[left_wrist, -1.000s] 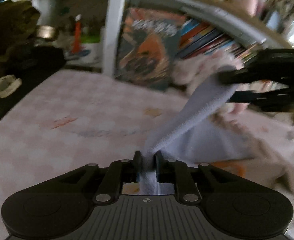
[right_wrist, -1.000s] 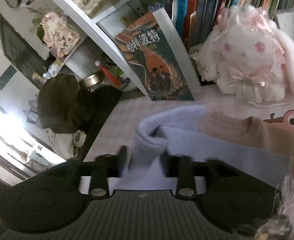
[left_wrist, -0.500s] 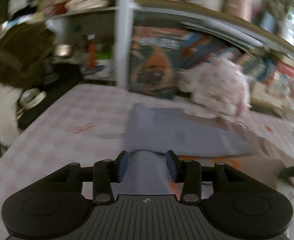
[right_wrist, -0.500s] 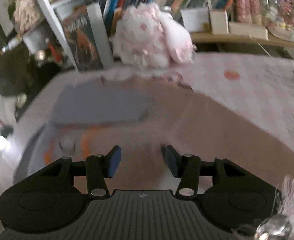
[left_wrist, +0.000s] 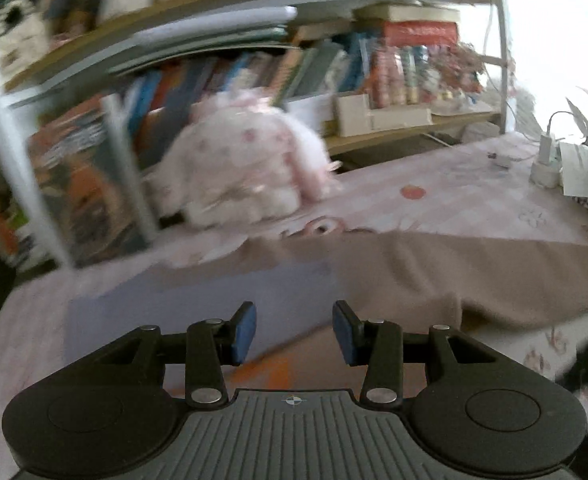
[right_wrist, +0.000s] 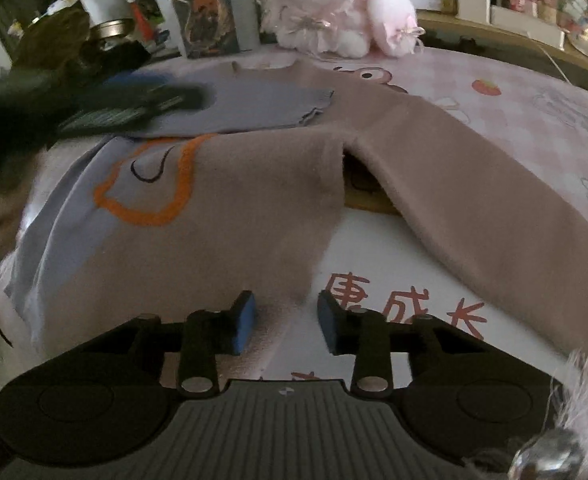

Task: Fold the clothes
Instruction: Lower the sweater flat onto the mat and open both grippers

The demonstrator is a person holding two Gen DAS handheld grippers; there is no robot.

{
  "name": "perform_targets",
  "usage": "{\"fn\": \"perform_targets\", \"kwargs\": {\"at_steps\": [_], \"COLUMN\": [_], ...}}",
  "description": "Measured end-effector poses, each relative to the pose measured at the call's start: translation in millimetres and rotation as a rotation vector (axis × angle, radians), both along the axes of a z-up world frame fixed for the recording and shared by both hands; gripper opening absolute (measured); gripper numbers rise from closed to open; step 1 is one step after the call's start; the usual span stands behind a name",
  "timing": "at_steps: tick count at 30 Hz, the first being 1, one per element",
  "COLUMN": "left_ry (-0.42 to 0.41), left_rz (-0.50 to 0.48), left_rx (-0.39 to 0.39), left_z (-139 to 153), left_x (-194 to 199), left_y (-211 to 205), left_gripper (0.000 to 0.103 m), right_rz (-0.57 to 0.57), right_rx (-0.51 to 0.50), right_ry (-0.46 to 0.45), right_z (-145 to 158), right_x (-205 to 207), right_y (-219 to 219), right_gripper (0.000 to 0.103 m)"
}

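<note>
Closest to me, the right gripper (right_wrist: 284, 322) hangs just over the near corner of the sweater (right_wrist: 230, 216), and its blue fingers (right_wrist: 243, 322) are spread apart with nothing between them. The left gripper (left_wrist: 293, 332) is the same: its fingers (left_wrist: 241, 332) are wide apart and empty, just above the purple side of the sweater. The sweater lies flat on the bench (right_wrist: 534, 112), which has a pink checked cover with little pictures and red writing on it. It is brown on one half and purple on the other, with an orange shape drawn on the front. The purple sleeve (right_wrist: 254, 110) is laid across the chest, so that side looks folded in. The brown sleeve (right_wrist: 474, 184) stretches out long to the right, flat on the bench, so I think that sleeve is left to fold, and then the body needs folding too. So the job looks partly done, not finished. In the right view the left gripper shows as a dark blur over the purple sleeve. Farther back, a fluffy pink toy (right_wrist: 334, 8) sits at the far edge of the bench. Beside it a big book (right_wrist: 206, 8) stands up, and behind them is a shelf (left_wrist: 254, 12) full of books.
</note>
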State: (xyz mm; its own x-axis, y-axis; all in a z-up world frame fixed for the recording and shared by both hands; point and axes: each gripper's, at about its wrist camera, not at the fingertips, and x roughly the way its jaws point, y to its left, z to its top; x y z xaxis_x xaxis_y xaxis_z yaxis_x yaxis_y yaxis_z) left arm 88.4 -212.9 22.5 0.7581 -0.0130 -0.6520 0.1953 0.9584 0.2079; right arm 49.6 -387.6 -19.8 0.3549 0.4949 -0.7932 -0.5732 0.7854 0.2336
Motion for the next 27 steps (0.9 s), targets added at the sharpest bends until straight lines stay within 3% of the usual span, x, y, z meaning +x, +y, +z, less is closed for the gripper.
{"fn": "perform_targets", "kwargs": {"at_steps": [1, 3, 8, 9, 12, 13, 15, 24, 27], "left_ry": [0.018, 0.055, 0.134, 0.124, 0.072, 0.055, 0.021, -0.133, -0.187], "left_rz": [-0.009, -0.027, -0.045, -0.032, 0.018, 0.035, 0.068, 0.219, 0.370], "left_rx": [0.015, 0.045, 0.182, 0.179, 0.135, 0.120, 0.091, -0.043, -0.123], "left_z": [-4.5, -13.6, -47.2, -45.4, -30.7, -25.8, -16.0, 28.3, 54.0], "left_x": [9.4, 28.2, 47.0, 46.1, 41.8, 40.4, 37.5, 24.6, 9.7], "left_y": [-6.8, -20.5, -39.0, -33.4, -8.4, -0.1, 16.5, 91.2, 176.8], "left_gripper": [0.042, 0.042, 0.042, 0.042, 0.042, 0.038, 0.004, 0.004, 0.004], "right_rz": [0.016, 0.049, 0.118, 0.126, 0.136, 0.137, 0.134, 0.022, -0.046], "right_rx": [-0.002, -0.005, -0.011, -0.011, -0.010, -0.010, -0.010, -0.024, -0.038], "right_ry": [-0.003, -0.009, -0.025, -0.028, -0.035, -0.037, -0.038, -0.032, -0.027], "right_z": [0.0, -0.1, 0.8, 1.5, 1.9, 2.1, 2.1, 4.7, 6.6], "right_x": [-2.2, -6.6, -17.7, -20.0, -23.1, -23.2, -22.9, -22.2, -23.8], "right_y": [0.3, 1.0, -0.7, -2.8, -7.1, -7.9, -9.6, -3.9, 1.5], "right_gripper": [0.017, 0.011, 0.008, 0.007, 0.007, 0.007, 0.007, 0.007, 0.007]}}
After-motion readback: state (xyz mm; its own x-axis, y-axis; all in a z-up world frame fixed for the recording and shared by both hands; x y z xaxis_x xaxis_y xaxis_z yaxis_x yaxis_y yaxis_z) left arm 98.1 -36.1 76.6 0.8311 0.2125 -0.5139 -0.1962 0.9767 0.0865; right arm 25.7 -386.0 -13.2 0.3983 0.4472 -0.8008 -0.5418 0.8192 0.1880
